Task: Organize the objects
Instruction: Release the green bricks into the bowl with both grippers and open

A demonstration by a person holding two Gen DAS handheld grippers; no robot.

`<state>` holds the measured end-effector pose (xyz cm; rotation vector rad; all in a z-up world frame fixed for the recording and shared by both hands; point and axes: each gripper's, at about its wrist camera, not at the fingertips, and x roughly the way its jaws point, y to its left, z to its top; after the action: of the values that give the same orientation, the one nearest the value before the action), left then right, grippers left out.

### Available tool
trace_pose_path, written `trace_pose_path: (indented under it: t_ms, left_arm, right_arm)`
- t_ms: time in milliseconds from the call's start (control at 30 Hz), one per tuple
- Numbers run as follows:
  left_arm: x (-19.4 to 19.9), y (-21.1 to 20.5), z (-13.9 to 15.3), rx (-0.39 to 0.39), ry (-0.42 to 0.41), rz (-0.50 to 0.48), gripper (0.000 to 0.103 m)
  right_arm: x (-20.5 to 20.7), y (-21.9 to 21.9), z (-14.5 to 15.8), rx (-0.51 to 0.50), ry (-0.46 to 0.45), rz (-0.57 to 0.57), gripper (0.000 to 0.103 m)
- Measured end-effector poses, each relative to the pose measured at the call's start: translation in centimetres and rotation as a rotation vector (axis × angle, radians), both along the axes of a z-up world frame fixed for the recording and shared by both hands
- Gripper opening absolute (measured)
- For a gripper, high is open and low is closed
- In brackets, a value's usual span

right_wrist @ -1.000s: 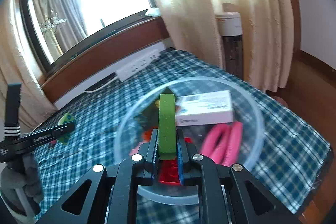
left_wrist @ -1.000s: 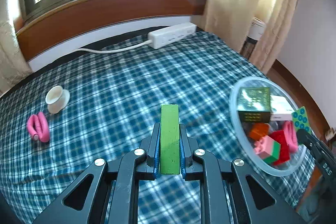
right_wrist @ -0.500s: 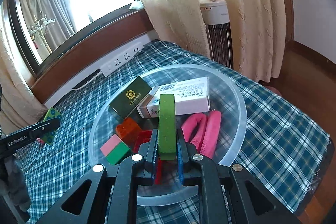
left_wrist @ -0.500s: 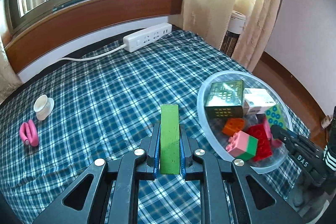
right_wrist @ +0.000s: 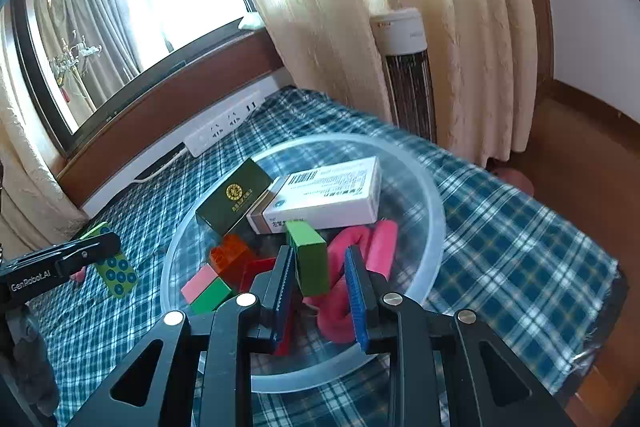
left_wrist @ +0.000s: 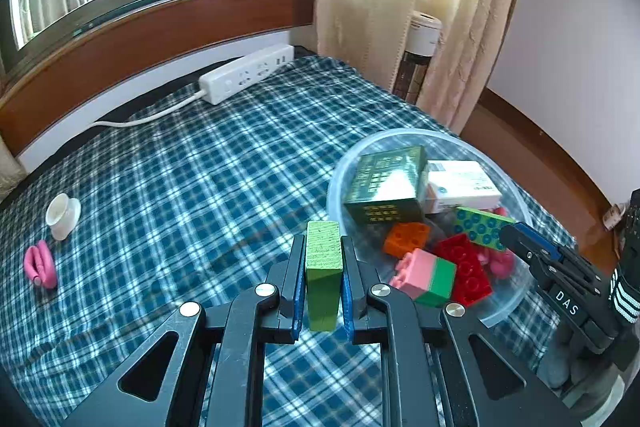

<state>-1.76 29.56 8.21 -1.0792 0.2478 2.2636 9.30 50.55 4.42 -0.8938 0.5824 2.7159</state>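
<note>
My left gripper is shut on a green wooden block, held above the plaid cloth just left of the clear plastic bowl. My right gripper is open over the bowl; a green dotted block lies loose and tilted between its fingers, leaning toward the left one. In the left wrist view the right gripper shows with that dotted block at its tip. The bowl holds a dark green box, a white box, coloured bricks and a pink clip.
A pink clip and a small white cup lie at the cloth's left. A white power strip lies at the back edge under the window sill. Curtains and a tower fan stand to the right. The cloth's edge drops off right of the bowl.
My right gripper has opened and its green block has come loose and tilted over the bowl. My left gripper has moved right toward the bowl with its block.
</note>
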Motion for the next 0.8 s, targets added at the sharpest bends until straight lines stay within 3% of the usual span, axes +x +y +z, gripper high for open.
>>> trace_pose_path:
  t_ms: [467, 800]
  left_arm:
    - [1.6, 3.1, 0.4, 0.001, 0.006, -0.081, 0.015]
    - [0.9, 5.0, -1.0, 0.007, -0.007, -0.108, 0.015]
  right_arm:
    - [2.2, 0.8, 0.8, -0.009, 0.039, -0.029, 0.028]
    - [2.4, 0.9, 0.5, -0.018, 0.036, -0.023, 0.028]
